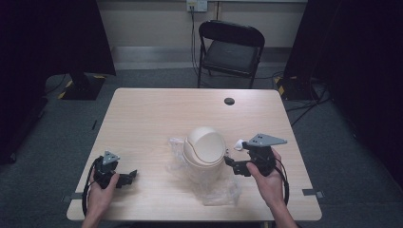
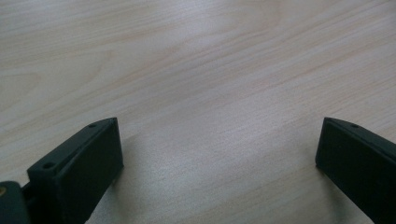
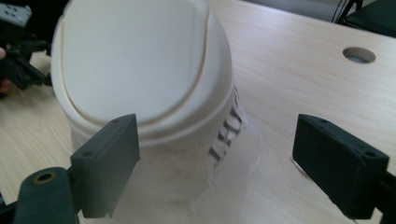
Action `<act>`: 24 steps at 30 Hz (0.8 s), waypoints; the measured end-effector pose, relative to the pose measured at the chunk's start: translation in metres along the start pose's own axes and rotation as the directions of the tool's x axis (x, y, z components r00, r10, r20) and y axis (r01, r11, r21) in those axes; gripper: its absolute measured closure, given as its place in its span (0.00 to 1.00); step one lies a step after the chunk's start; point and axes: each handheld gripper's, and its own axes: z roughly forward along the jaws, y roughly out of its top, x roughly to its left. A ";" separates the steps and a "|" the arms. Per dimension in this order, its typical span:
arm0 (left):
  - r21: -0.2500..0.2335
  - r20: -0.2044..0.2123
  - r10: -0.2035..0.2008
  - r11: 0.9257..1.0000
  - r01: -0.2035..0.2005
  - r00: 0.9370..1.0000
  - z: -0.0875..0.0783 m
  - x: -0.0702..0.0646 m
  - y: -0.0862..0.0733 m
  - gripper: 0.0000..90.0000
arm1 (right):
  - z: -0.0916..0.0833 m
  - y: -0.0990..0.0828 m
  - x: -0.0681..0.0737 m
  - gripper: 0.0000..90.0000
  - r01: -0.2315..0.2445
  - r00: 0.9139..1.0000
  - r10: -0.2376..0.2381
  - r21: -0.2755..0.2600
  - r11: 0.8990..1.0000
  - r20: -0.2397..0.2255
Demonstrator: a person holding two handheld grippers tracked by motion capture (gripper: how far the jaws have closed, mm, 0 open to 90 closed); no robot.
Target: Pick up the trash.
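Near the table's point(image 1: 142, 114) front centre stands a small cream bin with a domed swing lid point(image 1: 205, 148), wrapped below in a clear plastic bag point(image 1: 219, 190) that spreads over the wood. Right gripper point(image 1: 231, 162) sits just beside the bin, jaws spread wide, gripping nothing. Left gripper point(image 1: 133, 175) rests low at the front left corner, well apart from the bin, jaws also spread, empty.

A light wooden table point(image 1: 142, 118) is seen on grey carpet, with a round cable hole point(image 1: 229, 101) set near its far edge. Beyond it a black folding chair point(image 1: 231, 50) is placed against the pale wall, below a wall socket point(image 1: 196, 5). A black monitor stand base point(image 1: 81, 87) is seen at the left.
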 end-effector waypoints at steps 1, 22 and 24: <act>0.000 0.000 0.000 1.000 0.000 1.000 0.000 0.000 0.000 0.00 | 0.001 0.003 0.001 0.16 0.003 1.000 -0.003 0.002 1.000 -0.001; 0.000 0.000 0.000 1.000 0.000 1.000 0.000 0.000 0.000 0.00 | 0.046 0.014 -0.003 0.15 0.006 1.000 -0.005 0.073 0.997 -0.020; 0.000 0.000 0.000 1.000 0.000 1.000 0.000 0.000 0.000 0.00 | 0.049 0.014 -0.003 0.15 0.002 1.000 -0.001 0.083 0.997 -0.016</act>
